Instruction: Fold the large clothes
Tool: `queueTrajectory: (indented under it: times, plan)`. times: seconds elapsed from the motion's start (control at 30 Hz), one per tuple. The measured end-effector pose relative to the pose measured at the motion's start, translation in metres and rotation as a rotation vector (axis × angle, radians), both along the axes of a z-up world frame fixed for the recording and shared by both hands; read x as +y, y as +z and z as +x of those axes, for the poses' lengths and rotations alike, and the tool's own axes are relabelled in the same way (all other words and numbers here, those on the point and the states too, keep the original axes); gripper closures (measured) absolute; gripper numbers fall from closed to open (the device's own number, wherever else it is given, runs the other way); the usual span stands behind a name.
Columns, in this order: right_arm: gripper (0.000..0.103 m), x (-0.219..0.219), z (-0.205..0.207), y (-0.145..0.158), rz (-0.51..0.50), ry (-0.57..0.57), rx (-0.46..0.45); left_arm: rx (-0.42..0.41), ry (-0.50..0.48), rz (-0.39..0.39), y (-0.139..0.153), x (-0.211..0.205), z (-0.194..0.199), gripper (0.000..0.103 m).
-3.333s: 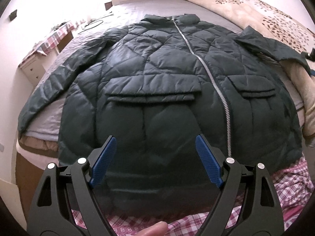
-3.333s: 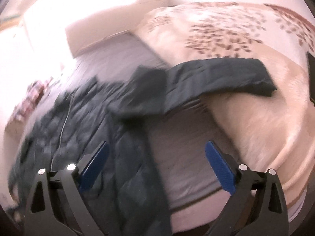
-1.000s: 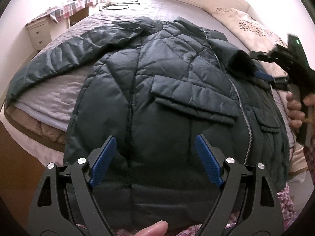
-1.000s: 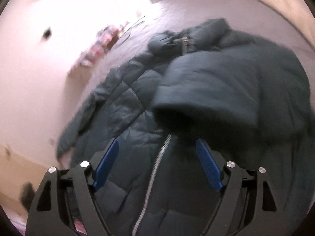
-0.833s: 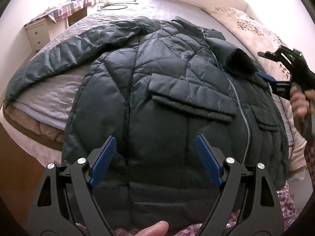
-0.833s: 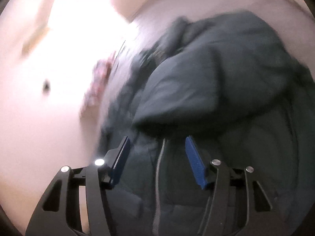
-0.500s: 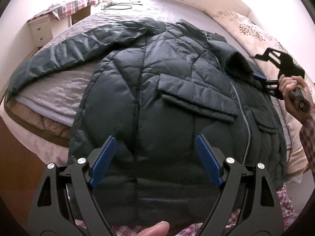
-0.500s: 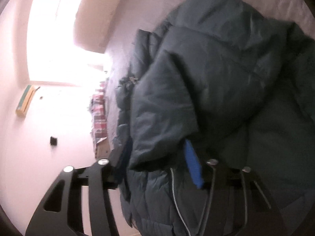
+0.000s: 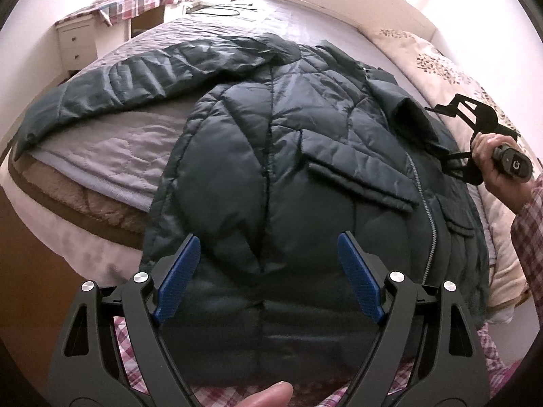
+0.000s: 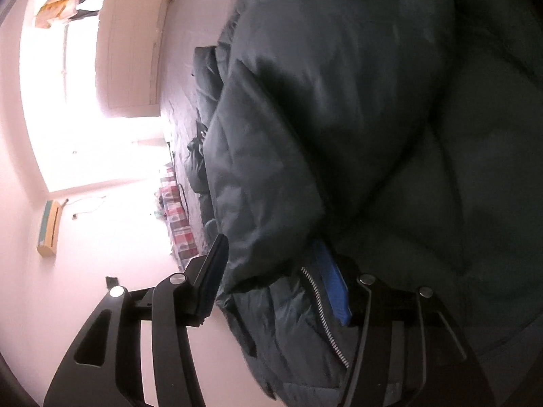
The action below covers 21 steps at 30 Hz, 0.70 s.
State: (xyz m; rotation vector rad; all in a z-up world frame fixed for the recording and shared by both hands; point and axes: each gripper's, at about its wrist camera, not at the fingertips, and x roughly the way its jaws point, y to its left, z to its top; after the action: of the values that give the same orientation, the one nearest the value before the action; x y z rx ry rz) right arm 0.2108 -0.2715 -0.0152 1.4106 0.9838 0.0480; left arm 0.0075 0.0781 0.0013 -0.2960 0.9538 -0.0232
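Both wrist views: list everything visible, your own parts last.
jacket: one, dark green, spread on the bed, right sleeve folded over its front
bed: one, grey cover, under the jacket
quilt: one, cream with leaf print, far side of bed
desk: one, white, checked cloth, by the wall
left gripper: black, blue pads, open above the hem
right gripper: black, jaws just widened slightly, cuff between them

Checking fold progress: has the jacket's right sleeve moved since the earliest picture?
Yes. The right sleeve left the floral quilt and now lies folded across the jacket by the zipper.
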Motion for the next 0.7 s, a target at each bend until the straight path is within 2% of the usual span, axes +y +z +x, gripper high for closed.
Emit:
queueTrajectory:
  times: [0.03,0.1,0.13,0.17,0.23,0.37,0.47,0.5,0.53,0.6,0.63,0.67,0.7]
  plan:
    - [0.050,0.001,0.002,0.004,-0.030,-0.004,-0.016,0.000,0.002,-0.004,0.000,0.001,-0.001,0.021]
    - [0.060,0.003,-0.010,0.016,-0.101,-0.003,-0.030,-0.002,0.001,-0.008,-0.001,0.003,-0.002,0.021]
    - [0.072,0.002,-0.007,0.022,-0.168,0.000,-0.034,-0.004,0.000,-0.009,-0.001,0.004,-0.003,0.021]
    - [0.079,0.003,-0.005,0.029,-0.230,0.003,-0.044,-0.006,-0.002,-0.010,-0.001,0.004,-0.003,0.021]
    - [0.087,0.009,0.001,0.045,-0.376,0.030,-0.065,-0.009,-0.003,-0.012,0.000,0.005,-0.004,0.021]
    - [0.089,0.044,0.020,0.085,-0.612,0.165,-0.165,-0.010,0.000,-0.018,-0.001,0.008,-0.006,0.021]
    - [0.089,0.097,0.033,0.124,-0.768,0.347,-0.325,-0.010,0.000,-0.020,-0.001,0.008,-0.006,0.021]
    - [0.089,0.117,0.036,0.134,-0.784,0.422,-0.379,-0.010,0.000,-0.020,0.000,0.008,-0.007,0.021]
    - [0.088,0.140,0.040,0.143,-0.774,0.525,-0.428,-0.011,0.000,-0.020,0.000,0.009,-0.007,0.021]
    - [0.072,0.164,0.042,0.149,-0.735,0.620,-0.457,-0.013,0.002,-0.018,0.001,0.009,-0.008,0.021]
    - [0.050,0.169,0.039,0.151,-0.718,0.631,-0.476,-0.014,0.003,-0.017,0.001,0.009,-0.008,0.021]
    - [0.041,0.172,0.034,0.154,-0.712,0.626,-0.503,-0.016,0.005,-0.016,0.001,0.009,-0.008,0.021]
    - [0.041,0.174,0.028,0.155,-0.719,0.625,-0.524,-0.017,0.007,-0.015,0.002,0.010,-0.008,0.021]
